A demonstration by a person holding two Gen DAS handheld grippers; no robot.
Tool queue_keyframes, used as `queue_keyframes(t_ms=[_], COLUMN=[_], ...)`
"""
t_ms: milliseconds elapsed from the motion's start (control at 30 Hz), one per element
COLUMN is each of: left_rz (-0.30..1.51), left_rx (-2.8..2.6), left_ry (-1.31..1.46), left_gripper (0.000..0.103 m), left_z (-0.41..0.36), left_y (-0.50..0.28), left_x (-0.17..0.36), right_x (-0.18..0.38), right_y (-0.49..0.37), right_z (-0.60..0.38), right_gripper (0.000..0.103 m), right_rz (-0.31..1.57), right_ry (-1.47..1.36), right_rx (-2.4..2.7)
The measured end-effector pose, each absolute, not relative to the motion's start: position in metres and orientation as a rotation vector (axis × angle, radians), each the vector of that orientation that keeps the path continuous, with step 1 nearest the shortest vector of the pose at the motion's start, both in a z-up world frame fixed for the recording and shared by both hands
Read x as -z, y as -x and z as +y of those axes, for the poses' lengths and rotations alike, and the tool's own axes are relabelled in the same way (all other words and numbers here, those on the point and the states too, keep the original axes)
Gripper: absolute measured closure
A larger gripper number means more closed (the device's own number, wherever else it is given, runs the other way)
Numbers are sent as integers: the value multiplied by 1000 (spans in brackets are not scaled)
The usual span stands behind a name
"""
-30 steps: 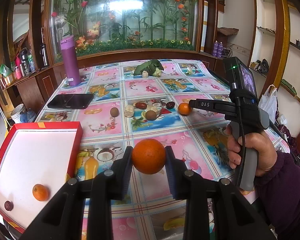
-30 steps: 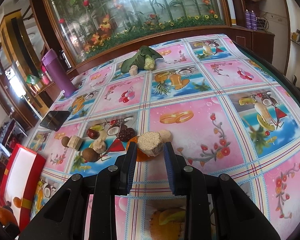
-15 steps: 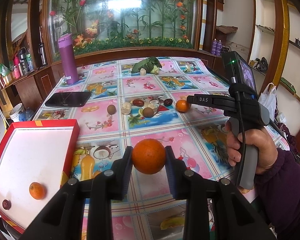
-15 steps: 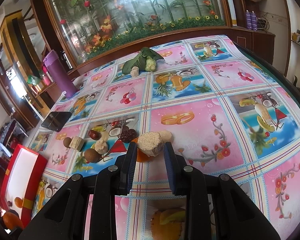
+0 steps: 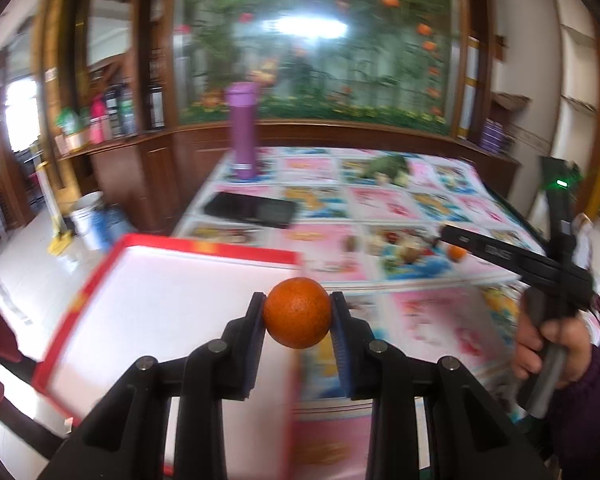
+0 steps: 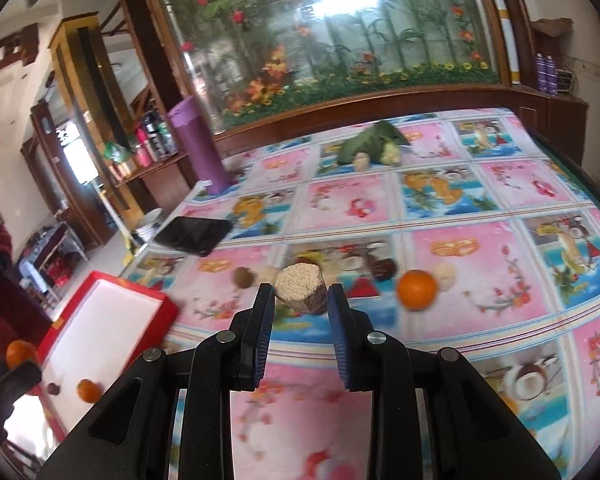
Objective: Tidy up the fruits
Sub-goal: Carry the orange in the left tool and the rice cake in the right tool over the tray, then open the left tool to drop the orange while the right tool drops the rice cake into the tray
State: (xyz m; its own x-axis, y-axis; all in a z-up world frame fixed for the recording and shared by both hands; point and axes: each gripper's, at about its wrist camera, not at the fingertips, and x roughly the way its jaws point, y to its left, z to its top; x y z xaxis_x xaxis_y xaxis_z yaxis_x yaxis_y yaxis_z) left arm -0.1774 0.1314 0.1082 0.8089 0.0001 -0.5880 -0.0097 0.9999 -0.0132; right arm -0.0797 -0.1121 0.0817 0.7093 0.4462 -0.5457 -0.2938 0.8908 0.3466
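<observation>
**Both grippers loaded, red box at left**

Through my left wrist camera, the left gripper (image 5: 298, 312) is clamped on an orange (image 5: 298, 312), both pads pressed against its sides, the jaws only as wide as the fruit. The orange hangs above the near right edge of the red-rimmed box (image 5: 204, 246), whose white floor fills the left of the view. Beyond it lie the fruit-print tablecloth (image 5: 432, 320), a dark phone (image 5: 252, 210) and a purple bottle (image 5: 242, 132). At right, a hand (image 5: 548, 344) grips the handle of my other tool. The view is blurred.

Through my right wrist camera, the right gripper (image 6: 302, 300) is closed on a tan, grainy cylindrical piece (image 6: 301, 290), held up off the cloth. A second orange (image 6: 416, 290) sits on the table to its right, with small brown and pale fruits (image 6: 244, 278) scattered just behind. The box (image 6: 100, 320) lies low at left, with a small orange fruit (image 6: 88, 390) and a dark one beside it inside.
</observation>
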Motion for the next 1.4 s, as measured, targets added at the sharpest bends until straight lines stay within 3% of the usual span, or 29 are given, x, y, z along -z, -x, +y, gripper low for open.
queue_keyframes(t_ms=[200, 400, 700, 1400], left_rz=[642, 697, 798, 933], left_rx=[-233, -276, -226, -216], left_ry=[16, 30, 43, 64], left_gripper=[69, 69, 69, 69], left_z=[223, 261, 266, 272], left_y=[190, 178, 151, 132], left_x=[-104, -85, -56, -27], right_x=[-108, -95, -54, -33], right_y=[93, 94, 87, 86], right_z=[-15, 57, 105, 126], right_gripper=[77, 77, 77, 76], right_rz=[689, 799, 953, 1028], right_ry=[-157, -93, -23, 92], right_rx=[-638, -733, -728, -676])
